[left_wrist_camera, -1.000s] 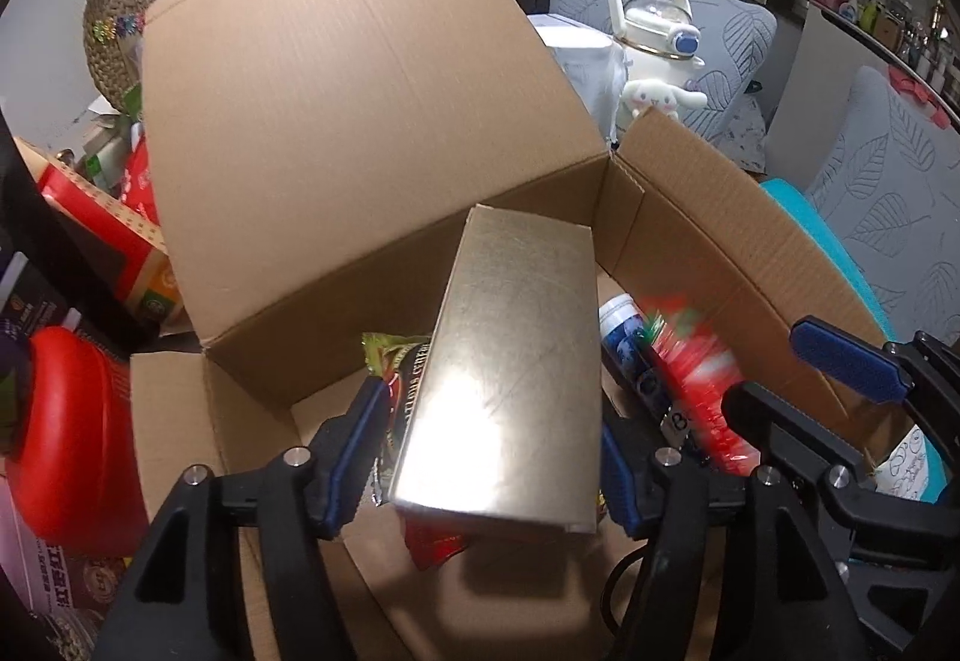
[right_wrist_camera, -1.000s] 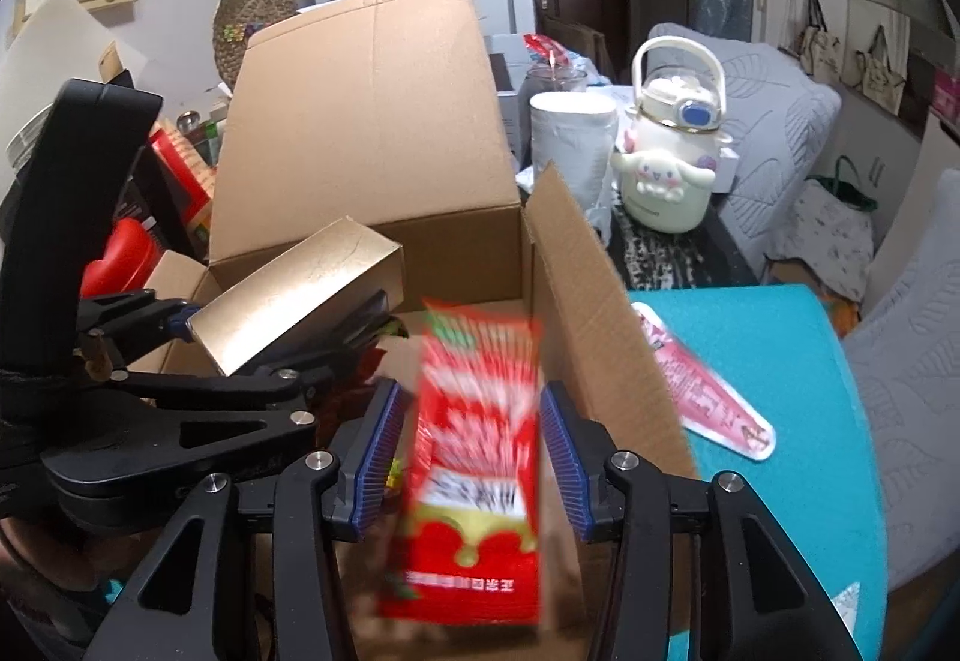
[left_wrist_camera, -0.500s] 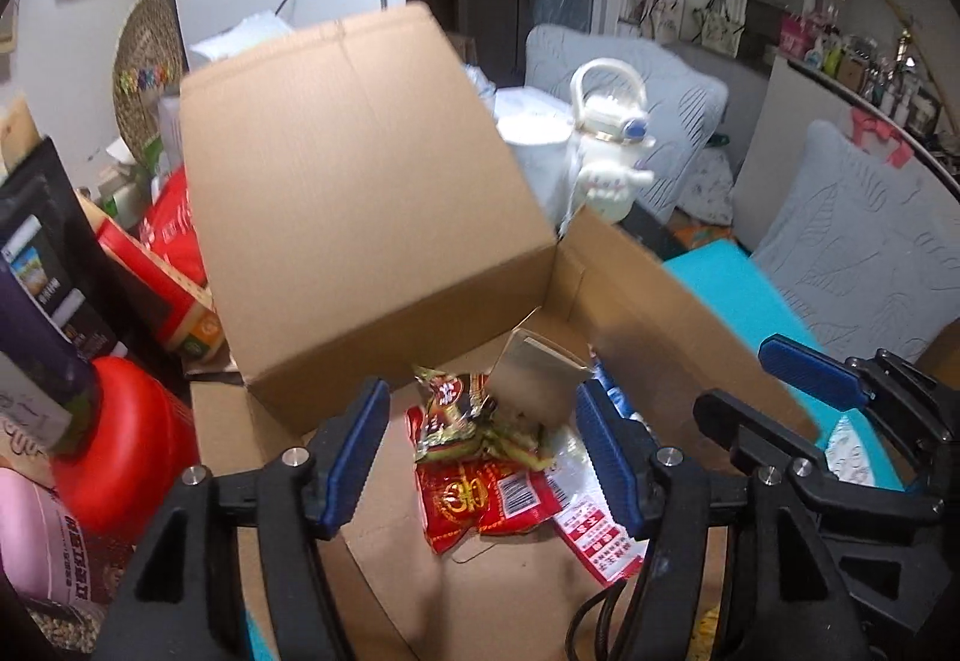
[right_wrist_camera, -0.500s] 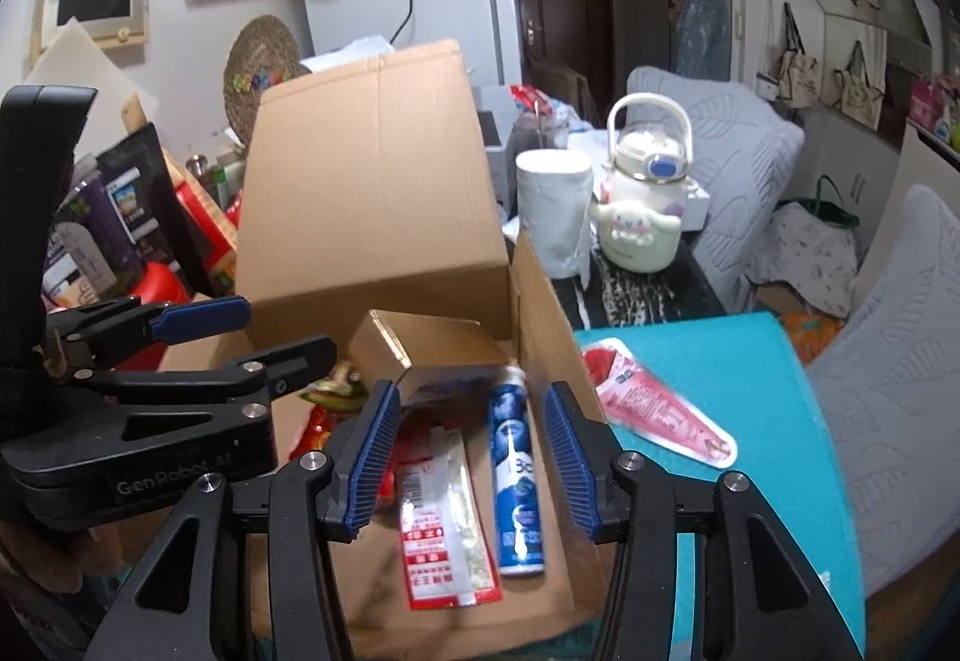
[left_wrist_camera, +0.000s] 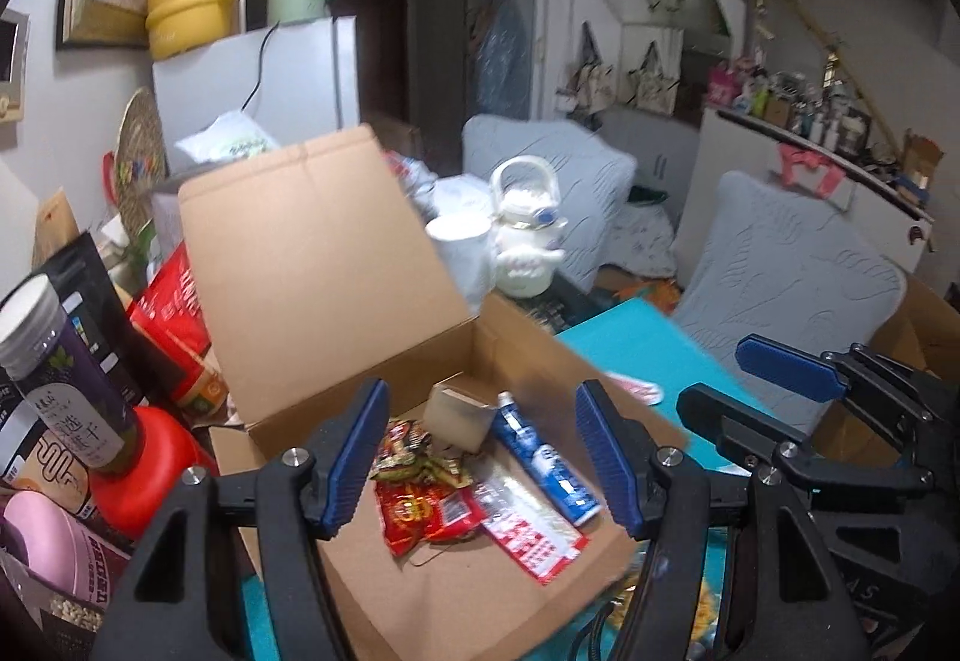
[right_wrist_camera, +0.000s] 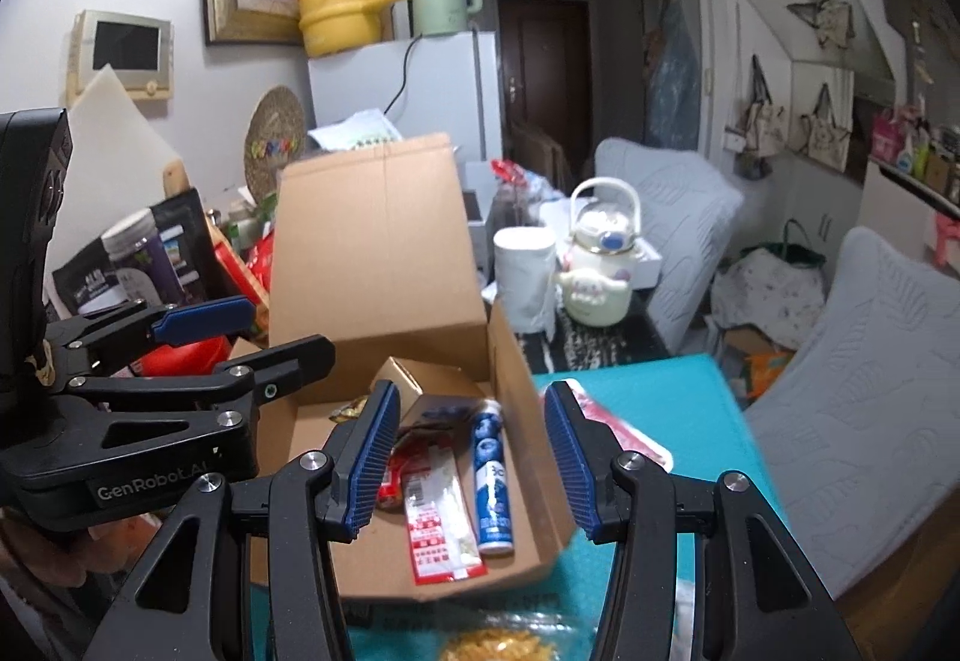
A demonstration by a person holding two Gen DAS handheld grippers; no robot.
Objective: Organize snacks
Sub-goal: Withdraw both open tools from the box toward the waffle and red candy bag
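With both the left claw (left_wrist_camera: 483,454) and right claw (right_wrist_camera: 471,460) spread apart and empty above the cardboard box (right_wrist_camera: 516,361), a careless reach for the pink packet (right_wrist_camera: 624,436) on the bench (right_wrist_camera: 678,409) might nudge the box's front off the edge.

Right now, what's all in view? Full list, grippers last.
cardboard box: 1, brown, lid up, on the teal table
gold box: 1, gold, in the cardboard box at the back
blue tube: 1, blue and white, in the box along its right wall
red sachet: 1, red and white, flat in the box left of the tube
snack packets: several, red and green, in the box under the gold box
pink packet: 1, pink, on the teal table right of the box
kettle jug: 1, cream, behind the box
paper roll: 1, white, left of the jug
left gripper: open, above the box
right gripper: open, above the box
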